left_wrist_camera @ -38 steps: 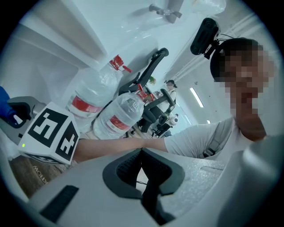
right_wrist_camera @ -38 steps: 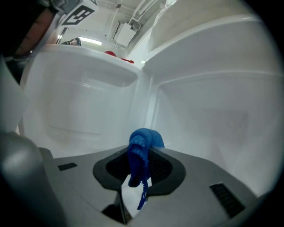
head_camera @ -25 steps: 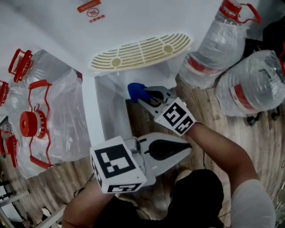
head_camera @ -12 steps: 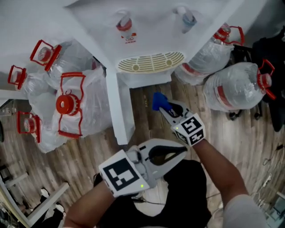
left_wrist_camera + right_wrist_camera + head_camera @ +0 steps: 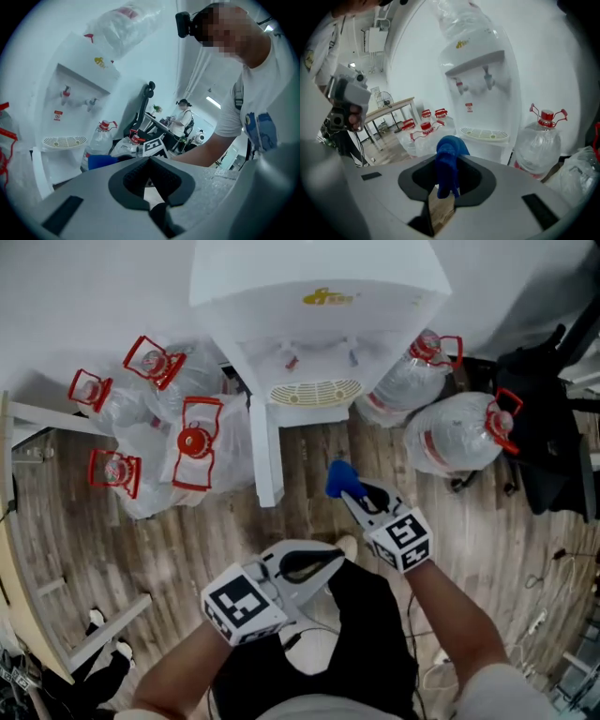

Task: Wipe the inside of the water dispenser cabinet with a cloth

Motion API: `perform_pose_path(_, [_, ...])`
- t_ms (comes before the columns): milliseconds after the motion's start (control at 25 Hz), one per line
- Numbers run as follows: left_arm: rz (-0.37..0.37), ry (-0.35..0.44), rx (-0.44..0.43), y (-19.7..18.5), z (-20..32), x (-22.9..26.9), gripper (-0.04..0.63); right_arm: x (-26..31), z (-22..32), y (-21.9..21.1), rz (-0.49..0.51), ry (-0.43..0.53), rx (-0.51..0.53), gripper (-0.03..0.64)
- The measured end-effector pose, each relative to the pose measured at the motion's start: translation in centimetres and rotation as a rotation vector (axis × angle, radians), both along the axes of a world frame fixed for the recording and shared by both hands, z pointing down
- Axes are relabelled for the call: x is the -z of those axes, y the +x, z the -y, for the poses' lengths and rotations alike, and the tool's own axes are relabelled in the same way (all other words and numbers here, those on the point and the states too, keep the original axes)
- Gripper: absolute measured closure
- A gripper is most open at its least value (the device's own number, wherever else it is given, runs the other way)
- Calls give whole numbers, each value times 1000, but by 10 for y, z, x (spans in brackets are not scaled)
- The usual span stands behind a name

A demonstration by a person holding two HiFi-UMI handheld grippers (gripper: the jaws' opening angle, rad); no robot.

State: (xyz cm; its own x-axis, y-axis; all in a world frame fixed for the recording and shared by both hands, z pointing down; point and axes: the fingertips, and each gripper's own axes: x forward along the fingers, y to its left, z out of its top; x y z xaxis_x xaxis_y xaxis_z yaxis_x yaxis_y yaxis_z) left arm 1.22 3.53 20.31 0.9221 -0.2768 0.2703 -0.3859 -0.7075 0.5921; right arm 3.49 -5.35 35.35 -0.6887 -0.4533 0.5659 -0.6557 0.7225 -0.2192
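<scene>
Pinching the blue cloth (image 5: pixel 339 478) tight, the right gripper (image 5: pixel 352 493) holds it over the wooden floor (image 5: pixel 187 540), near the white water dispenser (image 5: pixel 319 324) but not touching it. The cloth is a long bunched lump lying along the jaws, its fat end poking out toward the dispenser. The left gripper (image 5: pixel 335 557) has its jaws pressed together with nothing in them.

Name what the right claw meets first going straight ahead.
Likely the water dispenser, near its drip tray; nothing shows between it and the blue cloth in the right claw. Depth unclear.
</scene>
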Motion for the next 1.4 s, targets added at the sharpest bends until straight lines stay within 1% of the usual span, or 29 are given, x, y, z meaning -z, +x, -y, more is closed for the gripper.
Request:
perform_pose_path(160, [83,-4,29,-6,-20,45,594,74,-29,11,10,-24,15,531])
perform_pose_path(240, [113,-4,63,-8,-28,76,594,115,-39,16,14,-27,32,531])
perform_pose_path(360, [152,5,118,-10,-41,127,594,180,-60,18,5,-26,89,531])
perform_pose_path(480, [173,29,161,-7,-51,173,594,237,-82,25,28,-19,112,531])
perform_pose_path(600, [177,52,193,-6,-61,209,594,279,-100,32,39,3,112,531])
perform_pose_path(760, [183,51,175,-3,-103,239,593,313,-141,45,52,6,66,531])
perform_pose_path(840, [181,65,173,-4,-120,249,593,328,-153,46,63,16,49,531])
perform_pose_path(920, [182,73,181,-8,-138,258,594,344,-172,41,63,29,58,531])
perform_pose_path(960, [175,69,192,-11,-146,264,594,352,-183,37,61,35,72,531])
perform_pose_path(1040, [136,55,216,-18,-166,276,593,366,-209,29,67,40,94,531])
perform_pose_path(1120, [108,59,234,-25,-185,287,594,378,-234,21,76,44,108,531])
perform_pose_path(1280, [140,91,248,-35,-228,293,594,399,-288,15,96,52,123,531])
perform_pose_path(1400, [138,90,258,-45,-262,296,593,403,-327,15,112,34,108,531])
